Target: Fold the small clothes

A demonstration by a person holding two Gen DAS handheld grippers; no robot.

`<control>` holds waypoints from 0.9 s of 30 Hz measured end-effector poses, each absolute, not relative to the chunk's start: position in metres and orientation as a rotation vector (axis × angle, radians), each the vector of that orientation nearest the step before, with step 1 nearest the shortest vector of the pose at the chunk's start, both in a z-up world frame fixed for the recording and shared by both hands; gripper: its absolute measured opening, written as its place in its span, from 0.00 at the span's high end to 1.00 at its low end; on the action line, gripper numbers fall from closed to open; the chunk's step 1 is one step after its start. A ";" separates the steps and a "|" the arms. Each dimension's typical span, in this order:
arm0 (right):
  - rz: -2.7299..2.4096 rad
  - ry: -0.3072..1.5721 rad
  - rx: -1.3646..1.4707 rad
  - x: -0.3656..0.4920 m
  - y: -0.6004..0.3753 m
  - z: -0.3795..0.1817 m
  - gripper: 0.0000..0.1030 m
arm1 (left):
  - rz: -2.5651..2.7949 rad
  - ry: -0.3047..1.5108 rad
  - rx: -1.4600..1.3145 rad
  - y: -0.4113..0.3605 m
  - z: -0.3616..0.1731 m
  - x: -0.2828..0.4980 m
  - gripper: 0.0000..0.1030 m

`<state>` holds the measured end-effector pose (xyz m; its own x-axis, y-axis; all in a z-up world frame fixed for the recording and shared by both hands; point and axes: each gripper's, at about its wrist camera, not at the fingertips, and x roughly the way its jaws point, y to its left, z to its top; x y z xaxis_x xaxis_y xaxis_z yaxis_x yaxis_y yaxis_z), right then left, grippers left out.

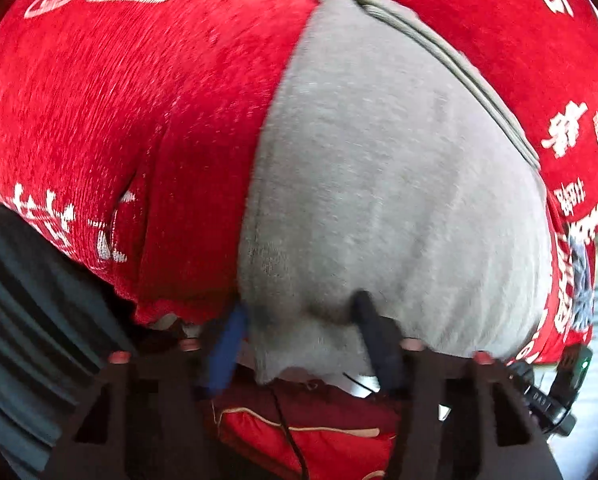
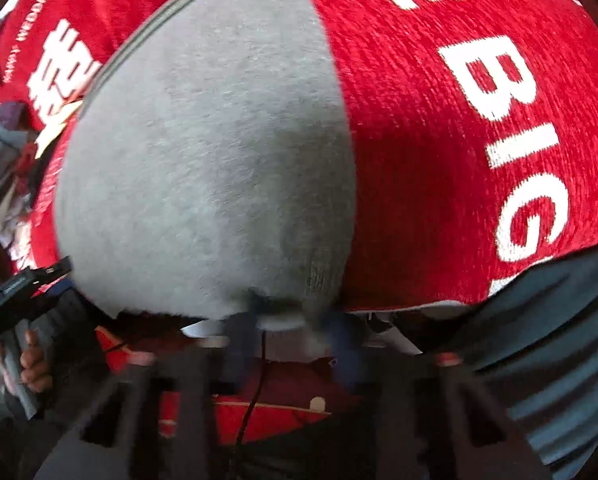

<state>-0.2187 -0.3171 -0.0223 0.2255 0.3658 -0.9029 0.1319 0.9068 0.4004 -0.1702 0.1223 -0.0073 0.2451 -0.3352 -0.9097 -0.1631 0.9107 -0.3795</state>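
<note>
Left wrist view is filled by a red cloth (image 1: 147, 120) with white lettering; on it, as the landmark, lies the grey garment (image 1: 379, 184), spread flat. At the garment's near hem the left gripper (image 1: 301, 316) grasps the fabric between its blue and black fingers. Right wrist view shows the right gripper (image 2: 295, 316) clenched on the same hem, bunching it. Beside the garment's left edge there, a hand (image 2: 33, 364) holds the other tool.

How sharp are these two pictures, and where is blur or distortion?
Left wrist view: motion-smeared, fisheye bulges the grey garment and red blanket; dark corners. Right wrist view: same bulge, blur strongest at the bottom edge; the white lettering stays readable.
</note>
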 end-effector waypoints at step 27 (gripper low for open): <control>0.298 1.222 0.304 -0.221 -0.287 0.008 0.88 | -0.258 1.436 -0.284 0.086 -0.005 -0.174 0.90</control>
<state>-0.2206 -0.2865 0.0075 0.3133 0.3832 -0.8689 -0.0605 0.9212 0.3844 -0.1745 0.0860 -0.0046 0.1174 -0.3415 -0.9325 0.0039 0.9392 -0.3435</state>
